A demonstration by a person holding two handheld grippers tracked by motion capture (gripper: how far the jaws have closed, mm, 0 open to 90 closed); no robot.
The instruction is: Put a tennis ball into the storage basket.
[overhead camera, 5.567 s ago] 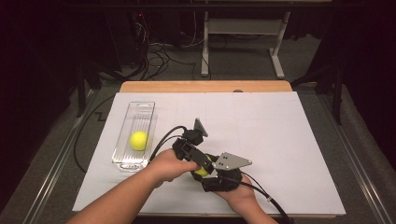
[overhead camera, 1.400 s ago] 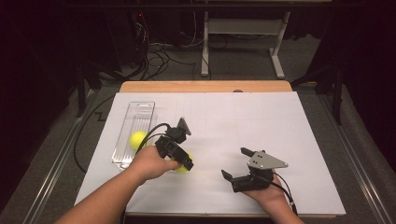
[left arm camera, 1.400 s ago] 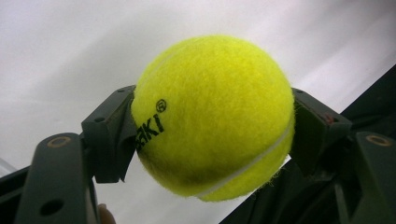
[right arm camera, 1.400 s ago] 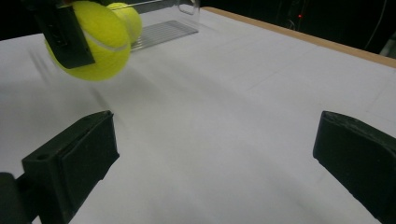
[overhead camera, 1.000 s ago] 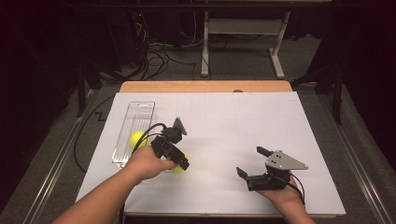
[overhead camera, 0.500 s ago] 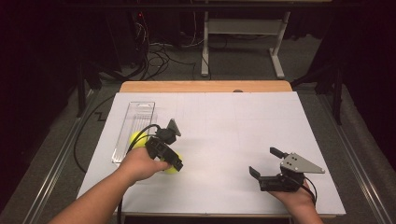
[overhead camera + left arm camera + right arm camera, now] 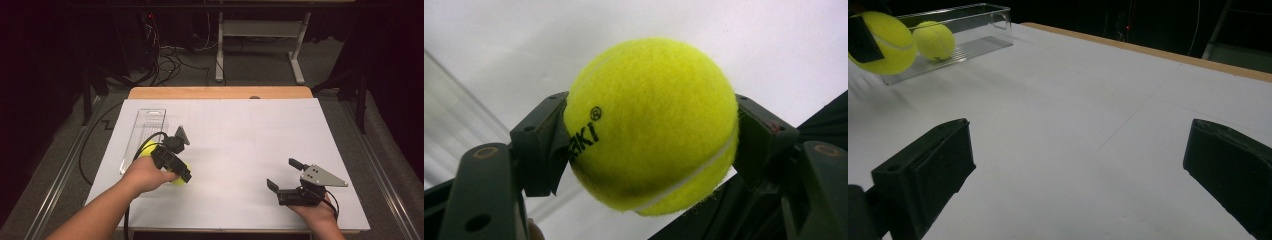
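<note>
Left hand-held gripper carried tennis ball nearer clear tray

Yellow tennis ball between jaws, beside clear tray

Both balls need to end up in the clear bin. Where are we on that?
Done: one tennis ball lies in the clear bin. In hand: the left gripper is clamped on the second tennis ball, beside the bin but not over it. Left: carry it over the bin and release. The right gripper is open and holds nothing.
</note>
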